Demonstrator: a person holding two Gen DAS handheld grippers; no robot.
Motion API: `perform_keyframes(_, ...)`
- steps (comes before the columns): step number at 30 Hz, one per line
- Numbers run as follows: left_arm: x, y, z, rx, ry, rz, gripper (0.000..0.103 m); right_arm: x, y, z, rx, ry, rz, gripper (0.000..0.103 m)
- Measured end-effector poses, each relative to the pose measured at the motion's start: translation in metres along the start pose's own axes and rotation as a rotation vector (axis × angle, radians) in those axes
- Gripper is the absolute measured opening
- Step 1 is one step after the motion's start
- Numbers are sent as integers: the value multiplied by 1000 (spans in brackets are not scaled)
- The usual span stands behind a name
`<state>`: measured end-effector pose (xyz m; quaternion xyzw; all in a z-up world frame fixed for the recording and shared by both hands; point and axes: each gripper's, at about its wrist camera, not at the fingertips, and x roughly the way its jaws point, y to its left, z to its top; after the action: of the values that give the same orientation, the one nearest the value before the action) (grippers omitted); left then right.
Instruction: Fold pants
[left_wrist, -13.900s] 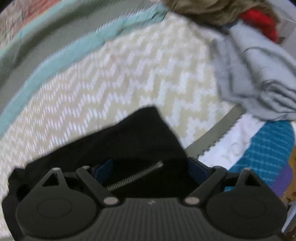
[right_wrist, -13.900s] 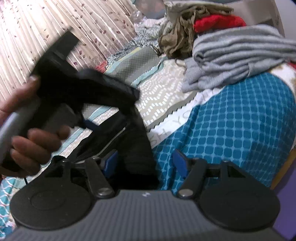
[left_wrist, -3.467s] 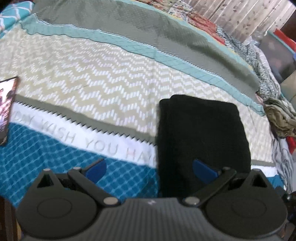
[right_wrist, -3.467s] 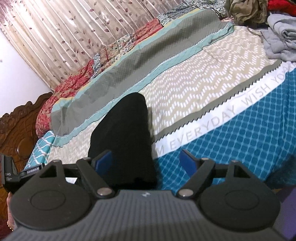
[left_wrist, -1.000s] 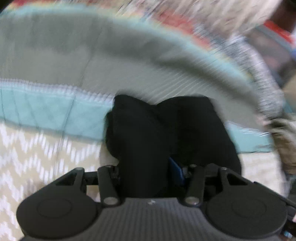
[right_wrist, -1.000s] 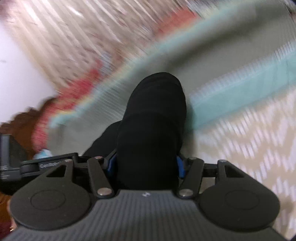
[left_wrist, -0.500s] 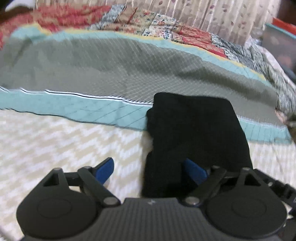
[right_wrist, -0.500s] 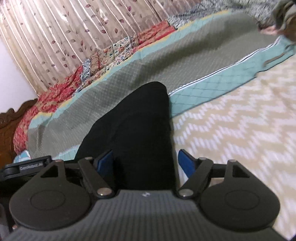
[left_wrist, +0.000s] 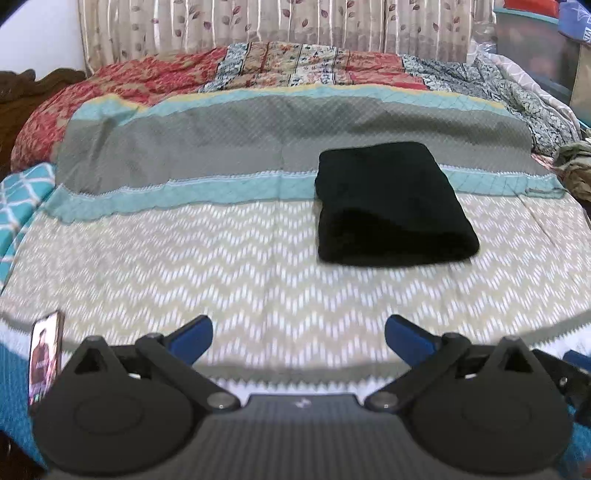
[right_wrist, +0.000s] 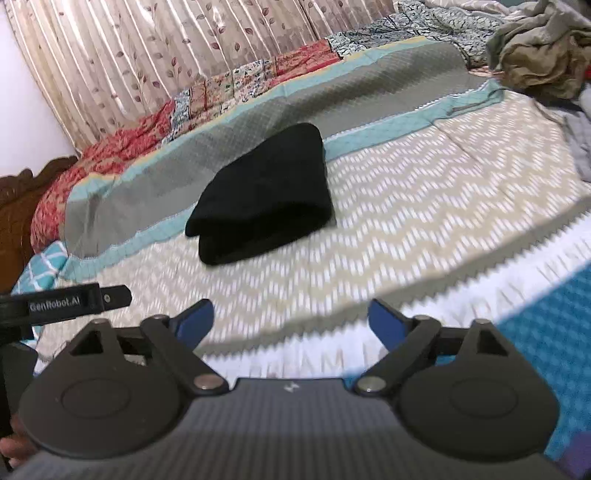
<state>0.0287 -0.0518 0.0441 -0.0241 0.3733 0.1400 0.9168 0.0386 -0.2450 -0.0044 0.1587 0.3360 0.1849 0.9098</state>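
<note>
The black pants (left_wrist: 391, 203) lie folded into a compact rectangle on the bed, across the teal stripe and the zigzag band. They also show in the right wrist view (right_wrist: 266, 195). My left gripper (left_wrist: 298, 334) is open and empty, well back from the pants near the bed's front. My right gripper (right_wrist: 291, 317) is open and empty too, also well short of the pants. The left gripper's body (right_wrist: 62, 301) shows at the left edge of the right wrist view.
A phone (left_wrist: 44, 360) lies on the bedspread at the front left. A heap of loose clothes (right_wrist: 535, 55) sits at the far right. A patterned quilt (left_wrist: 258, 70) and a curtain lie behind. A dark wooden headboard (right_wrist: 18, 206) stands at the left.
Both grippers have let go of the pants and pulled back towards the bed's front. The folded pants now rest alone, farther off in both views.
</note>
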Motion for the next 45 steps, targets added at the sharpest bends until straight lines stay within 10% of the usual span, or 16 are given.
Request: perform_keyframes(45, -44, 13, -43, 50, -77, 187, 103, -47, 18, -34, 40, 61, -34, 103)
